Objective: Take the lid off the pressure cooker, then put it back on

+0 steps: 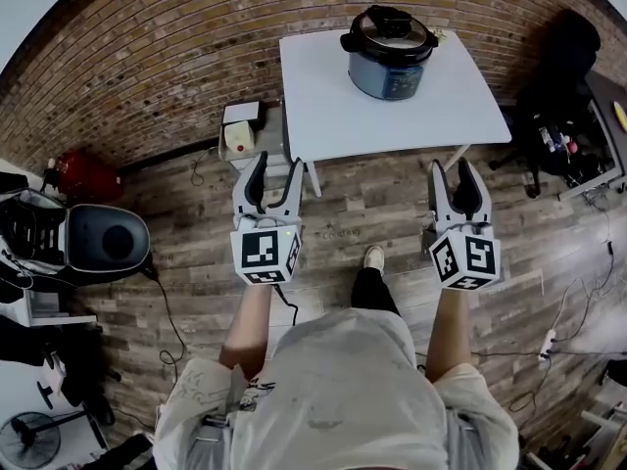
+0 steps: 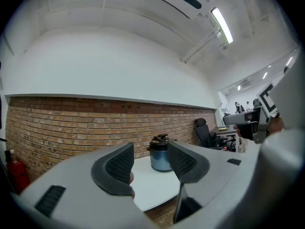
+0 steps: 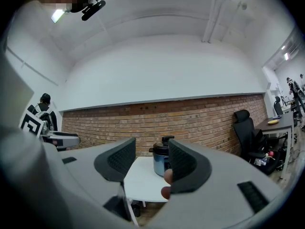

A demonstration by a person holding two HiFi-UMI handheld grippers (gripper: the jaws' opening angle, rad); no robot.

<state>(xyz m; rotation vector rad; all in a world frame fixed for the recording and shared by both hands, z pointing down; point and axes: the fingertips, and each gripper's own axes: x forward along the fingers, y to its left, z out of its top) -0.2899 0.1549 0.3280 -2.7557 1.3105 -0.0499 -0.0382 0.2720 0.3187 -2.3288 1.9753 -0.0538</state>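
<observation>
Head view: the person stands on the wood floor (image 1: pixel 382 213), well short of the white table (image 1: pixel 323 116), with both arms held out level
Cooker (image 1: pixel 389 62): upright on the far part of the table, near the brick wall (image 1: pixel 176 57)
Lid (image 1: pixel 388 29): seated on the cooker with its black handle (image 1: pixel 389 15) on top, so the first step looks not yet done
Left gripper (image 1: pixel 274 179): jaws apart with nothing between the pads, well apart from the cooker
Right gripper (image 1: pixel 453 179): jaws apart about as wide, also empty and well apart from the table
Left gripper view: the cooker shows far off in the gap between the jaws, so this gripper is aimed at it
Right gripper view: the cooker again sits in the gap, a little toward the right jaw
Why held so: both point level and side by side at the cooker, probably so they reach it together, one to steady the body and one to take the handle
Why open: likely kept ready to close on the handle once it is within reach
Stage: approach only, nothing touched
Next: close in on the table and bring one gripper over the lid
Risk: such a lid probably twists to unlock, and the cooker could turn or slide on the smooth top unless its body is held
</observation>
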